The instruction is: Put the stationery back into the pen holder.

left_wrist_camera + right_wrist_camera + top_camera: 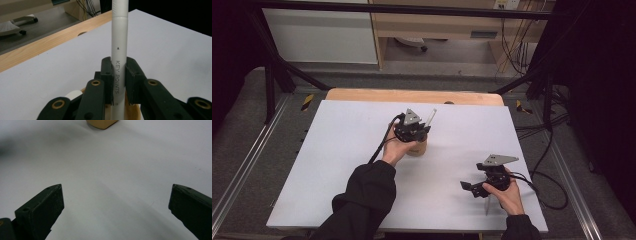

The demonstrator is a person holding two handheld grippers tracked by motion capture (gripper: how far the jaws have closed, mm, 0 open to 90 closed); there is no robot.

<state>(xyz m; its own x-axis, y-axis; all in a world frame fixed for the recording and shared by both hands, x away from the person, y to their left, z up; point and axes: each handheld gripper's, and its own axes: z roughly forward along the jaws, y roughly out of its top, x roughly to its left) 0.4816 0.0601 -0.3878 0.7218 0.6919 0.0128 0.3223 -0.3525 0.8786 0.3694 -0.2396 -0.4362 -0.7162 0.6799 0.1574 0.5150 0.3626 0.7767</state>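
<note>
A white pen (pixel 119 42) printed "KEY POINTS" stands upright with my left gripper (pixel 118 68) shut on its barrel. Just below the jaws is the rim of a round wooden holder (pixel 133 112), with another white object (pixel 72 95) inside it. In the high view the left gripper (pixel 413 129) hovers over that holder (pixel 419 147) at mid-table, and the pen (pixel 431 117) pokes up beyond it. Toward the front right, my right gripper (pixel 471 187) stands open just above the white table. Its jaws (pixel 116 197) are spread wide with nothing between them, and the holder's base (pixel 101 123) lies far ahead.
The white tabletop (pixel 337 165) has a wooden strip (pixel 412 95) along its far edge. A thin pale stick (pixel 487 206) lies under the right hand near the front edge. Cables (pixel 547 175) trail off the table's right side. Black frame bars (pixel 277 65) stand at the back corners.
</note>
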